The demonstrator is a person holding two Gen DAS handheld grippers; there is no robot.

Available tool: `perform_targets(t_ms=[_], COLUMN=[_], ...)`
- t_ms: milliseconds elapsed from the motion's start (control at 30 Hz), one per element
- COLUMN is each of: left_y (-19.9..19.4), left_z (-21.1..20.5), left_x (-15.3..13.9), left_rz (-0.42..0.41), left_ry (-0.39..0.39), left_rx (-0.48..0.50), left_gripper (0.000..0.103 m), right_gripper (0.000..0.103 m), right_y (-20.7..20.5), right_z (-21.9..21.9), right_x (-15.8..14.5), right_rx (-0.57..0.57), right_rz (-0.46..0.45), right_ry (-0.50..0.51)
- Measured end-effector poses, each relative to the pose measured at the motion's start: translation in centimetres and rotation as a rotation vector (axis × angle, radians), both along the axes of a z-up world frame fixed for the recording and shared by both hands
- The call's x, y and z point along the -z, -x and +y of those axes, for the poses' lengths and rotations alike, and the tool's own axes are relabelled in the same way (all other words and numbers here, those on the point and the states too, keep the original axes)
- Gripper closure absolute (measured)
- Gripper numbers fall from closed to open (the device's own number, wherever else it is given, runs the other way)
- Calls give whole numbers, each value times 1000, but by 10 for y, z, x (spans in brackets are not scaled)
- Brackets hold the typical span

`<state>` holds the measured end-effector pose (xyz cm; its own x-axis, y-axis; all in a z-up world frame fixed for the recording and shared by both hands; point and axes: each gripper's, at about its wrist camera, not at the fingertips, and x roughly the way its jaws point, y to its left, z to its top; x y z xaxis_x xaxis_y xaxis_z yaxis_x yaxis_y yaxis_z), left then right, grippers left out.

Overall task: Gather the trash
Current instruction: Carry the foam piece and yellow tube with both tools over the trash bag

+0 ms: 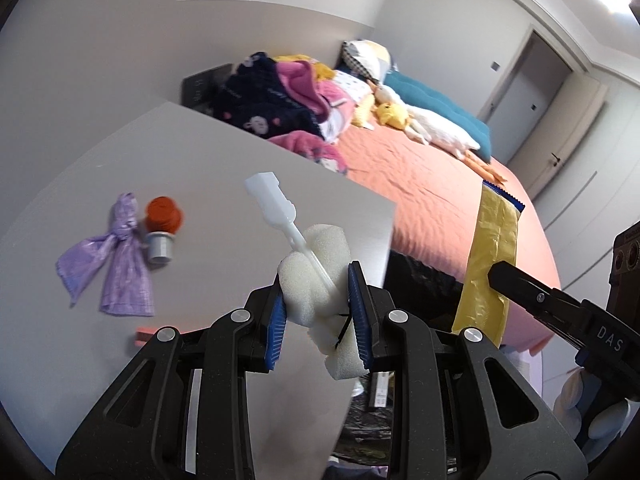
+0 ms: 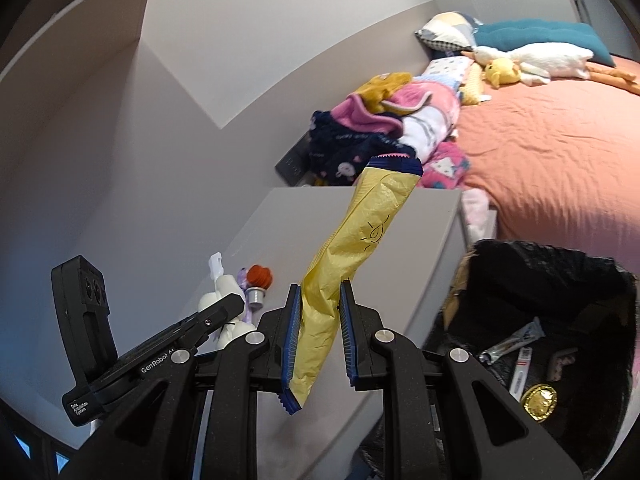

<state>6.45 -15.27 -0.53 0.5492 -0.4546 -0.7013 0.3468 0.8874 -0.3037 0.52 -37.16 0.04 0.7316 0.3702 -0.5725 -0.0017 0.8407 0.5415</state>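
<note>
Both loads up, heading for the bin. Left gripper (image 1: 318, 320) clenched on the white foam brush (image 1: 310, 276), low centre of its view, handle poking up-left past the jaws. Right gripper (image 2: 318, 338) clamped on the yellow wrapper (image 2: 352, 264), which sticks up tall from between the jaws, centre frame. Black trash bag (image 2: 520, 272) sits open at lower right of the right view, beside the desk (image 2: 400, 248). Advice: bring the jaws over the bag's mouth before letting go; the wrapper is long and floppy, so drop it tail-first. Purple bag (image 1: 116, 256) and orange cap thing (image 1: 163, 216) remain on the desk, left.
</note>
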Motion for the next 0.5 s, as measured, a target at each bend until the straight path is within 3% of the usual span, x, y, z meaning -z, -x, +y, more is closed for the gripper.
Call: perform_targets(t_ms=[500], left_y=[4], left_z=[-77], left_x=[-2], left_rz=[-11], left_ry=[2], left_rx=[151], left_gripper=[75], right_gripper=[82], right_y=[31], right_z=[-66], right_x=[-2], right_rx=[122], right_rz=[-10], right_ry=[15])
